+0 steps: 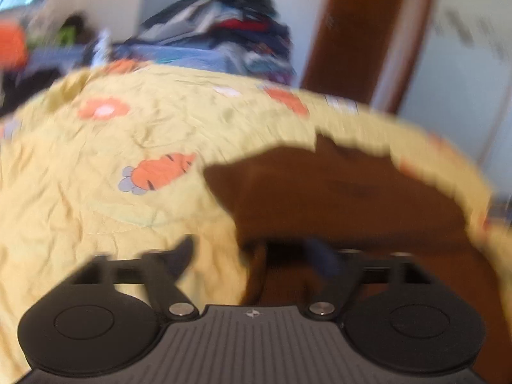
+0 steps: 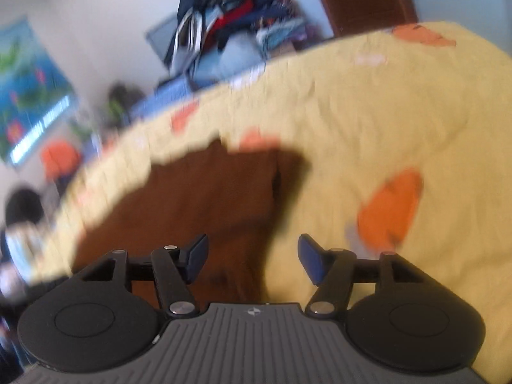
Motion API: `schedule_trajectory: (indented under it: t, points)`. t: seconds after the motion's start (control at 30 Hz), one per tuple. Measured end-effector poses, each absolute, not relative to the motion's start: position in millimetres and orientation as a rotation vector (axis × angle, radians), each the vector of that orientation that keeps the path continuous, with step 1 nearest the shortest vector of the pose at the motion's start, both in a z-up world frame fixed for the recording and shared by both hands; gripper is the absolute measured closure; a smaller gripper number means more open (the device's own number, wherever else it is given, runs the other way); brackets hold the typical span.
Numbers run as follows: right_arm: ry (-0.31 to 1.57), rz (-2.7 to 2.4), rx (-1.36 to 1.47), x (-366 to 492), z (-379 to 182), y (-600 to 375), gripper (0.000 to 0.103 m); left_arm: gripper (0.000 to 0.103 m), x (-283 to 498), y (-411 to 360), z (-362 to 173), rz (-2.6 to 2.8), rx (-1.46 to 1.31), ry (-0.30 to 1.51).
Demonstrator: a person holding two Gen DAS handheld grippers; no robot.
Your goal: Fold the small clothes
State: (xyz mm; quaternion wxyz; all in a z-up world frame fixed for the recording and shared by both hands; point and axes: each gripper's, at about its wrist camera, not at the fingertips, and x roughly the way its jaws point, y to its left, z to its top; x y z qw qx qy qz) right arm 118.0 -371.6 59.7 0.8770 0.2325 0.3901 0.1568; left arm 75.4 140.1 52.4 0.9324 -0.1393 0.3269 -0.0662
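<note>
Both views are blurred. A brown garment (image 1: 336, 188) lies flat on a yellow bedspread (image 1: 96, 147) printed with orange carrots and small flowers. In the left wrist view the brown garment fills the lower right, its upper edge ragged against the yellow cloth, which runs round it in a band on the far and right sides. In the right wrist view the same brown garment (image 2: 198, 201) sits left of centre, with the bedspread (image 2: 368, 112) rising to the right and curving round it on the left.

The left hand-held gripper (image 1: 252, 252) stands wide. Its left finger lies over the yellow cloth and its right finger, a blue smear, over the brown garment. Nothing shows between the fingers but the cloth beneath them; whether they touch it cannot be told.

The right hand-held gripper (image 2: 252, 259) is partly spread, both blue pads (image 2: 308, 257) clear to see. The gap between them holds nothing; under it lies the edge where the brown garment meets the yellow bedspread. The left pad is over the brown cloth, the right one over the yellow.

Beyond the bed a heap of clothes (image 1: 224, 32) in dark blue, grey, red and pale blue is piled against a pale wall. A brown wooden door (image 1: 361, 32) stands to the right of it. In the right wrist view a blue picture (image 2: 28, 96) hangs at the left.
</note>
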Motion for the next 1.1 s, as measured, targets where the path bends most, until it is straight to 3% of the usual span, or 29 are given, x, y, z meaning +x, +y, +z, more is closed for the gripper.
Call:
schedule_trajectory:
  t: [0.1,0.17,0.2,0.23,0.27,0.3,0.4,0.6,0.67,0.7,0.77,0.8,0.83,1.03,1.1]
  points:
    - [0.822,0.293,0.551,161,54,-377,0.039,0.011,118,164,47,-0.101,-0.546,0.718]
    - [0.851,0.245,0.583,192,43,-376,0.042,0.018,150,164,37,-0.071,-0.593,0.776]
    - [0.86,0.234,0.6,204,38,-374,0.044,0.038,164,160,31,-0.062,-0.594,0.819]
    - [0.871,0.229,0.619,215,33,-370,0.052,0.065,177,156,25,-0.07,-0.584,0.863]
    - [0.887,0.242,0.625,223,28,-365,0.071,0.073,185,148,23,-0.069,-0.542,0.875]
    - [0.901,0.257,0.598,224,23,-356,0.083,0.087,192,139,25,-0.069,-0.476,0.881]
    - [0.883,0.266,0.423,220,25,-333,0.088,0.091,191,121,39,-0.001,-0.295,0.791]
    - [0.848,0.221,0.475,216,10,-370,0.093,0.091,188,92,19,-0.017,-0.014,0.738]
    - [0.837,0.217,0.499,213,10,-370,0.086,0.086,179,87,18,-0.002,0.038,0.705]
    - [0.842,0.213,0.505,210,12,-369,0.074,0.081,175,90,20,-0.006,0.022,0.705]
    - [0.838,0.231,0.526,196,20,-366,0.048,0.061,164,104,27,-0.001,-0.043,0.727]
    - [0.827,0.249,0.525,183,27,-367,0.042,0.039,151,113,31,0.01,-0.097,0.748]
    - [0.812,0.266,0.522,168,34,-368,0.036,0.025,138,122,34,0.006,-0.151,0.752]
    - [0.901,0.403,0.39,85,37,-346,0.036,0.024,57,131,27,-0.095,-0.323,0.784]
    - [0.89,0.415,0.3,72,31,-329,0.042,0.025,52,112,20,-0.086,-0.232,0.771]
